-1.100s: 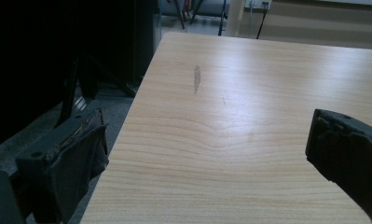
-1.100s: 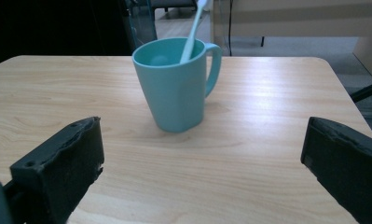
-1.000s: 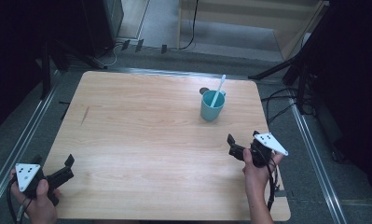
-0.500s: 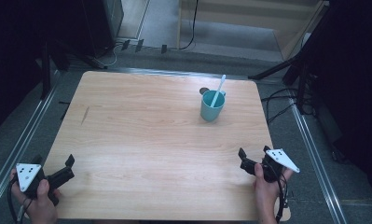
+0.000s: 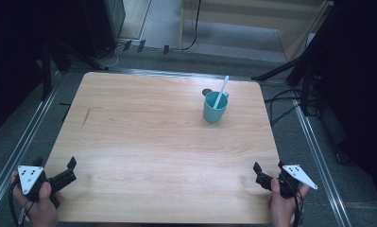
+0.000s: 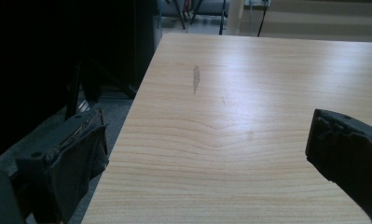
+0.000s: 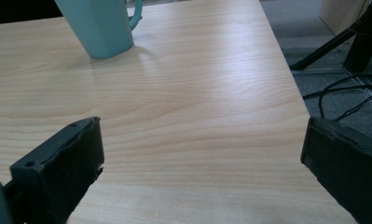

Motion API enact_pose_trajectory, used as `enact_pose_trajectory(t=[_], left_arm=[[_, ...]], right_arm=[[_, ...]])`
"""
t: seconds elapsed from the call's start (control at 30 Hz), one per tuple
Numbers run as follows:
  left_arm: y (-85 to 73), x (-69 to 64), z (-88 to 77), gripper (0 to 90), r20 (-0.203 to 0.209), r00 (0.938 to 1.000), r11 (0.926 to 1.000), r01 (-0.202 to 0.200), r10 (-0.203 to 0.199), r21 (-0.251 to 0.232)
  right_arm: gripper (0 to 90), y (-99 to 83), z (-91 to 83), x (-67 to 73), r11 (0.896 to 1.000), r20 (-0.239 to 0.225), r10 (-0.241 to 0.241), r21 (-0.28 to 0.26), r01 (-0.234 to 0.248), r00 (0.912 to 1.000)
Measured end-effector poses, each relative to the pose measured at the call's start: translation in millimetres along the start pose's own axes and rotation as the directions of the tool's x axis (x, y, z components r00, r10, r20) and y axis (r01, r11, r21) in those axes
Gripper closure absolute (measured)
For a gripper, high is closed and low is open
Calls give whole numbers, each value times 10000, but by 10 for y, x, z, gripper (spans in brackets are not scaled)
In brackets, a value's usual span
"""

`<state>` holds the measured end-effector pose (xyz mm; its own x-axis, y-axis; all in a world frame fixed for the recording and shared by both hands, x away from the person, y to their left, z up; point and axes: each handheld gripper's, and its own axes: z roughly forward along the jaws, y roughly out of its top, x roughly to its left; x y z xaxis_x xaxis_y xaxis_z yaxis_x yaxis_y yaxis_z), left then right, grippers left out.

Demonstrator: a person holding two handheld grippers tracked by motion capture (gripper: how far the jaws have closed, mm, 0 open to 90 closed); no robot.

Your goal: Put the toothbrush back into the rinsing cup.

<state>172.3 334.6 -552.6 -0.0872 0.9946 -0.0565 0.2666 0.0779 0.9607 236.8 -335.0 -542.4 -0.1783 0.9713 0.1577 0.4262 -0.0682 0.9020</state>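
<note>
From the high view, my left gripper [image 5: 69, 171] sits at the near left corner of the wooden table [image 5: 148, 142], jaws spread wide and holding nothing, and my right gripper [image 5: 261, 172] sits at the near right corner, also spread and empty. The teal mug [image 5: 215, 107] stands upright toward the far right of the table, well apart from both grippers, with a white spoon [image 5: 221, 92] leaning in it, handle sticking up past the rim; just behind the mug lies a small dark round thing I cannot make out. In the left gripper view my jaws stand wide over the bare table edge, with a grey smudge [image 6: 196, 78] in the wood farther ahead and dark floor off to the side. In the right gripper view my jaws are wide too, and the mug [image 7: 104, 25] is ahead and to the left, its handle [image 7: 136, 15] turned to the far side. I judge the mug to be stiff, smooth and probably a bit slippery, light if empty, so I would close across its wall or rim rather than its tapered base. The spoon looks thin and light, likely to tip or rattle, so I would pinch it on the upper handle.
</note>
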Motion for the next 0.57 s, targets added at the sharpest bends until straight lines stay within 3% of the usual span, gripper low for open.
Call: enact_pose_trajectory(t=[0.27,0.57], left_arm=[[0,7,-3,0,21,10000,10000,5,-5,-5],[6,-25,17,0,-175,9995,9995,-253,256,164]], right_arm=[[0,-53,-159,-159,9992,483,-405,82,401,9980],[0,-71,-168,-207,9997,588,51,-224,-38,9983]])
